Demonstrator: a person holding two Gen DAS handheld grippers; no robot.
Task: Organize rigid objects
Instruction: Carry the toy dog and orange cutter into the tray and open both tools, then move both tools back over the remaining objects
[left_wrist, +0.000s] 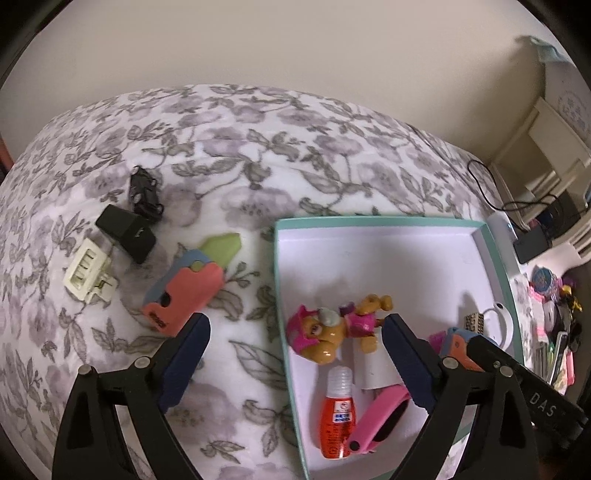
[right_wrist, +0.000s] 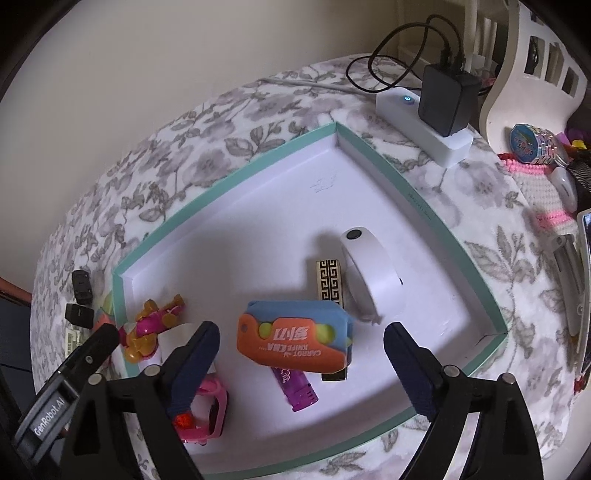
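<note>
Fingers of both my grippers, left and right, stand wide and empty; carrot knife toy lies outside the box, just beyond my left one.

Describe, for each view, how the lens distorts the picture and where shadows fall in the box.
Left wrist view: fisheye bows the teal box rim; soft shadows behind the dog toy. Right wrist view: dark corners, curved rim; a broad shadow left of the carrot knife toy.
</note>
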